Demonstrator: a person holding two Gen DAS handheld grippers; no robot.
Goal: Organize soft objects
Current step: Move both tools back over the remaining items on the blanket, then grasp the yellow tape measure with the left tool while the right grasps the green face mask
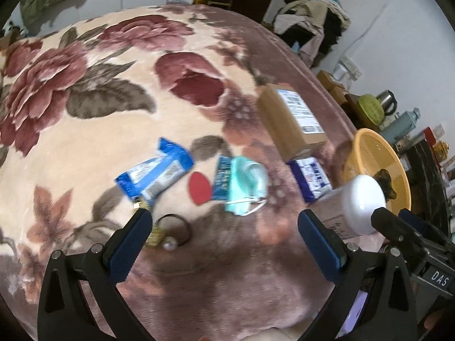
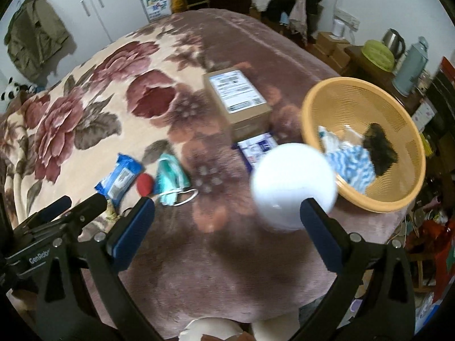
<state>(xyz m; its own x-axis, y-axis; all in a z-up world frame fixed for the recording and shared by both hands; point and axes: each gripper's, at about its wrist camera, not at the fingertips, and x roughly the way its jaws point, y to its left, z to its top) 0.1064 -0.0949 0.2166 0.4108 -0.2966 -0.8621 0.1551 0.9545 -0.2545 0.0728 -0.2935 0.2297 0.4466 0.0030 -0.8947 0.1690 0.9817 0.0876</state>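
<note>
On the floral blanket lie a blue wipes pack (image 1: 155, 172) (image 2: 119, 177), a red pad (image 1: 200, 189) (image 2: 145, 184), a teal face mask (image 1: 246, 189) (image 2: 172, 180), a blue-white tissue pack (image 1: 310, 177) (image 2: 257, 145) and a black hair tie with a pearl (image 1: 173, 231). An orange basket (image 1: 396, 176) (image 2: 403, 199) holds a blue-white cloth (image 2: 351, 167) and a dark furry item (image 2: 379, 147). A white round object (image 2: 293, 186) (image 1: 362, 201) is blurred, just ahead of my open right gripper (image 2: 227, 213). My left gripper (image 1: 224, 218) is open and empty above the hair tie.
A cardboard box (image 1: 293, 120) (image 2: 237, 101) sits on the blanket behind the tissue pack. A side table with a kettle (image 2: 394, 41), a thermos (image 2: 411, 66) and a green item stands at the right. Clothes piles and a cabinet are at the back.
</note>
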